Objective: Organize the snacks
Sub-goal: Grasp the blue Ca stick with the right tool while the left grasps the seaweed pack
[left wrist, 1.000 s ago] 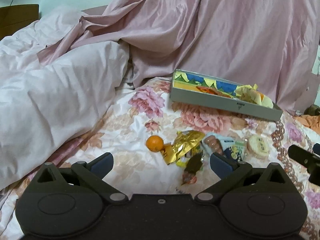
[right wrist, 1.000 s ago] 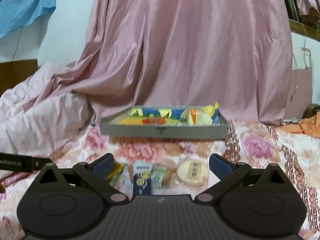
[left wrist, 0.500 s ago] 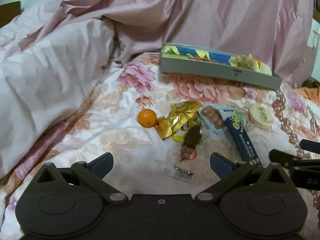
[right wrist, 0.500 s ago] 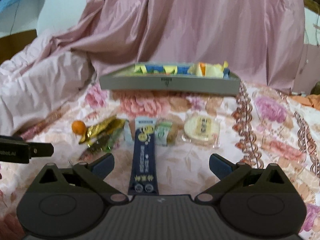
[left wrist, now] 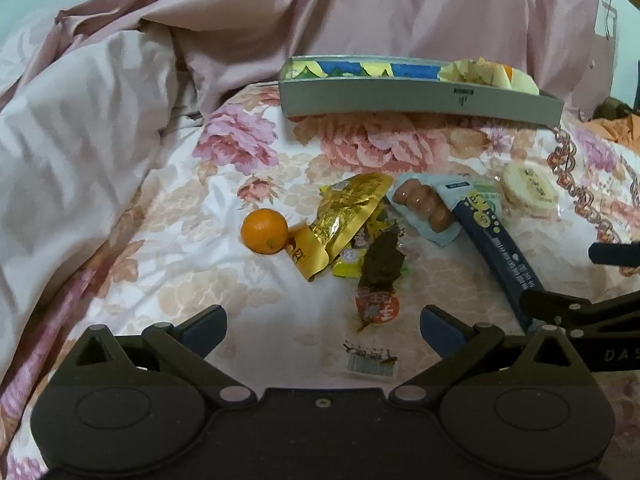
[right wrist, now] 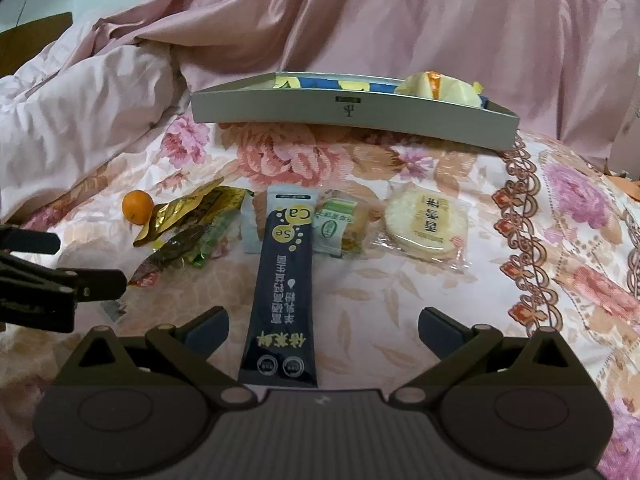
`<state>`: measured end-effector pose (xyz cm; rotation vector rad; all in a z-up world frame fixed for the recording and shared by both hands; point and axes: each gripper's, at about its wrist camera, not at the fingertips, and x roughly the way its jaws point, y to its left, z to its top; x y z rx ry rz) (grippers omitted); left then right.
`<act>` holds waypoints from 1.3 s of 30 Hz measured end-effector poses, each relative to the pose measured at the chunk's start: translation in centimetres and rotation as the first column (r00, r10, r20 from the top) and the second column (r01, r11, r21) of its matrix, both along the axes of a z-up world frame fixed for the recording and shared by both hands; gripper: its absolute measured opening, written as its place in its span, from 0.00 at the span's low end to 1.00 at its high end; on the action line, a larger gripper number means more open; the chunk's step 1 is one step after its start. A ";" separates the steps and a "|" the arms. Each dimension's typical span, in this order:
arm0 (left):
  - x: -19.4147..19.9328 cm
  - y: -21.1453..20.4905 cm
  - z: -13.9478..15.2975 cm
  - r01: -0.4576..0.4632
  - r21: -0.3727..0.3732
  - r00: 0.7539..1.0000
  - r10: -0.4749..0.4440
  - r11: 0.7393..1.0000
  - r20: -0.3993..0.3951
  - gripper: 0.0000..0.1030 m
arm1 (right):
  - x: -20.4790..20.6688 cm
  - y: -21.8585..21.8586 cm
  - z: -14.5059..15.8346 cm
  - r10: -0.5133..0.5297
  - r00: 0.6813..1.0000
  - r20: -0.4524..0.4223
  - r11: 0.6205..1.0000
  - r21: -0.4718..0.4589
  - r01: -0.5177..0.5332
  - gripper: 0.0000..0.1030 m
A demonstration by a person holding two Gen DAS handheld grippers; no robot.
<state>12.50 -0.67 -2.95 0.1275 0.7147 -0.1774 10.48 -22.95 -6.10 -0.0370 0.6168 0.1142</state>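
Snacks scattered in loose cluster on floral bed cover point(right wrist: 560, 216), near side of one grey tray point(right wrist: 352, 114); likely laid out for sorting into tray. Tray already holds some yellow wrapped items at right end; count unclear. Two grippers: left gripper point(left wrist: 323, 322) wide, empty, above dark red-tipped packet point(left wrist: 380, 276); right gripper point(right wrist: 322, 322) wide, empty, straddling one long navy stick pack point(right wrist: 284, 280), probably next pick. One gold pouch point(left wrist: 348, 216), one round rice cracker point(right wrist: 426, 222), one green-white packet point(right wrist: 334, 222), one orange point(left wrist: 264, 231).
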 end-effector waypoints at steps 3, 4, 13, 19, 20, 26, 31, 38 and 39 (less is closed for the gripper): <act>0.8 0.0 -0.6 0.013 0.013 1.000 -0.013 1.000 -0.014 0.99 | 0.8 0.2 -0.4 0.008 1.000 -0.002 1.000 -0.019 -0.008 1.00; 1.1 0.0 -0.8 0.014 0.019 1.000 -0.013 1.000 -0.016 0.99 | 1.1 0.4 -0.6 0.011 1.000 -0.005 1.000 -0.025 -0.012 1.00; 2.3 0.1 -1.4 0.025 0.021 1.000 -0.024 0.999 -0.019 0.99 | 3.1 0.8 -2.1 0.059 0.998 -0.037 0.998 -0.023 -0.060 0.94; 2.7 -1.1 -1.5 0.092 0.033 0.996 -0.092 0.995 -0.010 0.99 | 3.3 1.0 -2.2 0.096 0.995 -0.029 0.995 0.009 -0.096 0.84; 2.8 -1.2 -1.5 0.103 0.032 0.995 -0.103 0.994 -0.010 0.99 | 3.2 0.8 -2.2 0.096 0.995 -0.027 0.995 0.016 -0.095 0.78; 3.5 -1.8 -1.7 0.145 -0.002 0.989 -0.145 0.989 -0.028 0.88 | 2.8 0.4 -2.0 0.083 0.996 -0.018 0.996 0.043 -0.082 0.58; 4.3 -1.6 -1.8 0.142 -0.071 0.987 -0.147 0.987 -0.066 0.73 | 2.5 0.5 -2.0 0.083 0.996 -0.012 0.996 0.042 -0.083 0.55; 4.6 -1.4 -1.6 0.099 -0.065 0.989 -0.105 0.993 -0.102 0.51 | 2.4 0.7 -2.1 0.089 0.996 -0.002 0.995 0.036 -0.089 0.43; 4.6 -1.5 -1.5 0.095 -0.065 0.989 -0.101 0.993 -0.109 0.51 | 2.4 0.8 -2.0 0.091 0.996 -0.001 0.995 0.034 -0.091 0.41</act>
